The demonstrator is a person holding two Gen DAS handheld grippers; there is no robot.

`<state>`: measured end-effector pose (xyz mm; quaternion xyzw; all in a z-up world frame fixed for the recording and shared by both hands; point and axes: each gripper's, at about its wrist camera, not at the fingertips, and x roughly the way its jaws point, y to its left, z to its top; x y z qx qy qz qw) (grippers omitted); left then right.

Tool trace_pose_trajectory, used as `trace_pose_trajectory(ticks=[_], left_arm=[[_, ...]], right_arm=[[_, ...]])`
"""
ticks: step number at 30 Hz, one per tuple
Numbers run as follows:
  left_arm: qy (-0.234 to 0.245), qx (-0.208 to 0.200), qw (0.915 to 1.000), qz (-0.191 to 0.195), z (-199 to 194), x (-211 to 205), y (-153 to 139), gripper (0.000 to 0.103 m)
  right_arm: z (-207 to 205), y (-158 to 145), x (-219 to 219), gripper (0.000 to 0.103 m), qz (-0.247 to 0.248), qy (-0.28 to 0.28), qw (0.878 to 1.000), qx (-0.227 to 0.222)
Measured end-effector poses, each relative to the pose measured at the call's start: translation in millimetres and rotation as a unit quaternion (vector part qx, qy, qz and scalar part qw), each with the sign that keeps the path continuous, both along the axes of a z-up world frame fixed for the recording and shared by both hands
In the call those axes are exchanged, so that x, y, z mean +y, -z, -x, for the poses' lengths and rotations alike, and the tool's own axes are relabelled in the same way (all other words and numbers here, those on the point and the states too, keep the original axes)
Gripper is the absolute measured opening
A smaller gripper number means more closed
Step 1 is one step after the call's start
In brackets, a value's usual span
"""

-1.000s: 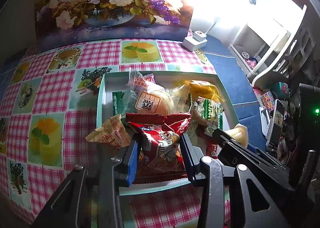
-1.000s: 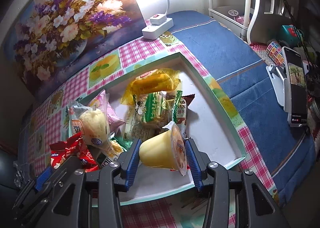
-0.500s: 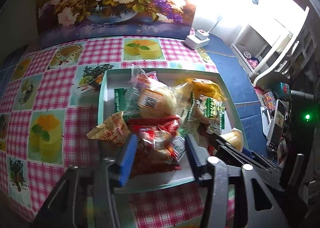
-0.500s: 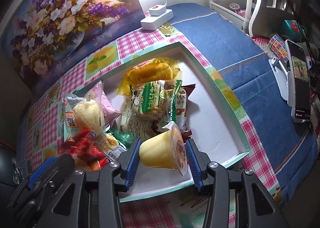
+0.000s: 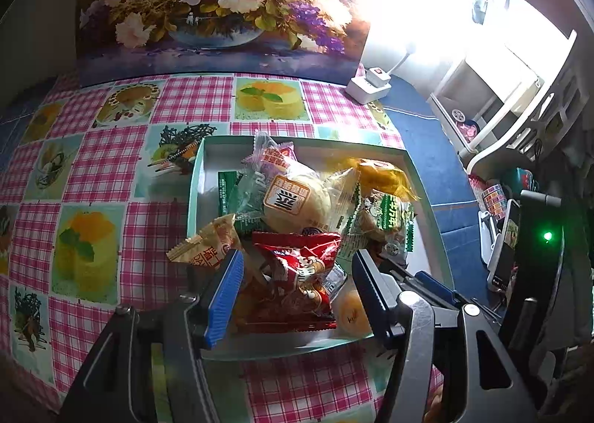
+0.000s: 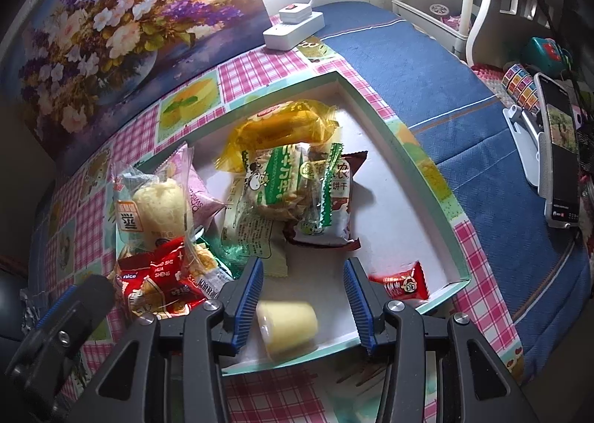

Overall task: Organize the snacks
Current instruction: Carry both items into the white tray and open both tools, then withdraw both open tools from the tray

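Left gripper [image 5: 297,274] jaws opening around crinkled red foil snack packet [image 5: 297,285], apparently loose. Right gripper [image 6: 304,289] fingers apart; blurred yellow pudding cup [image 6: 287,326] lies sideways between them, in shallow white tray [image 6: 427,178].

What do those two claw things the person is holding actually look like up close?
Both look alike. The left gripper and the right gripper each have two black angular metal arms joined by round silver bolts, ending in fingers lined with blue ribbed pads. Beside the left gripper, the other tool's black body carries a small green light. No cables or sleeves show.
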<state>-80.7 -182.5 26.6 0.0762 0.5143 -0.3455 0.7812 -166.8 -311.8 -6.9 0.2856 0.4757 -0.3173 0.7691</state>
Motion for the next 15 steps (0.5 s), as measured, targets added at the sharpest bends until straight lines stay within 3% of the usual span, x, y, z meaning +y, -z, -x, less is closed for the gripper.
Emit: trace_pose_trajectory(ticks=[8,11,15], left_arm=[[-0.022,-0.008,0.9997,0.004,-9.3,10.7,-6.8,0.065],[-0.041,-0.018,0.9990,-0.002,-16.1,16.8,-8.7,0.091],[-0.074,-0.033,0.9968,-0.003,-26.8,29.4,-11.5,0.092]], right_arm=[[-4.1,1.7,2.5,0.060,0.003,-0.010,1.000,0.005],[-6.1,0.4,4.1,0.072,0.010,-0.016,1.000,0.004],[-7.0,-1.5,5.5,0.074,0.018,-0.020,1.000,0.003]])
